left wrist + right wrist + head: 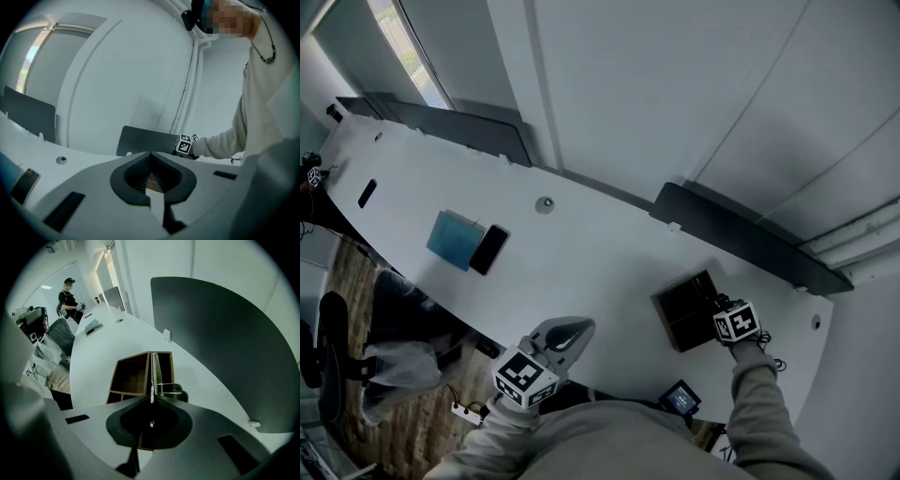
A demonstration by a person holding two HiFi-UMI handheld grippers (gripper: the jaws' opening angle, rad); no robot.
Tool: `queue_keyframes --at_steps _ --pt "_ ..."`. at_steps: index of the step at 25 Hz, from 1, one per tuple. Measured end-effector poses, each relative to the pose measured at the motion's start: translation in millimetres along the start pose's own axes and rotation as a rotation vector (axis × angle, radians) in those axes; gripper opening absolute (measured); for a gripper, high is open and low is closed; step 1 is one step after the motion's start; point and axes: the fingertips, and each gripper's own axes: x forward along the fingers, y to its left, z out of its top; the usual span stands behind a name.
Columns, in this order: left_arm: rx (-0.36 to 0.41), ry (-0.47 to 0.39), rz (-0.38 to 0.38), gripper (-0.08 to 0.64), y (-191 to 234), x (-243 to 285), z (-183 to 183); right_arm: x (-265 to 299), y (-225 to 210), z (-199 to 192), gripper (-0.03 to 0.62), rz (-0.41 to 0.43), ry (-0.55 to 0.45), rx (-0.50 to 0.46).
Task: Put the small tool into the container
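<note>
R tongs (151, 398) pinched tight on the small metal tool (155, 366), held pointing down over the dark compartmented box (126, 378) on the white worktop (93, 357). L tongs (150, 154) closed w/ nothing in them, well apart from the box.

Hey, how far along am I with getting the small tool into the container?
Done: the small tool is picked up, pinched in the shut right gripper. In hand: it hangs over the open compartments of the container; whether its tip is below the rim I cannot tell. Left to do: lower it in and open the jaws. The left gripper is shut, empty, and away from the container.
</note>
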Motion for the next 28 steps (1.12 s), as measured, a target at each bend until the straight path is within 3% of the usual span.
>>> queue_keyframes --at_steps 28 --pt "-0.021 -0.014 0.013 0.0 -1 -9 -4 12 6 -1 0.023 0.081 0.068 0.014"
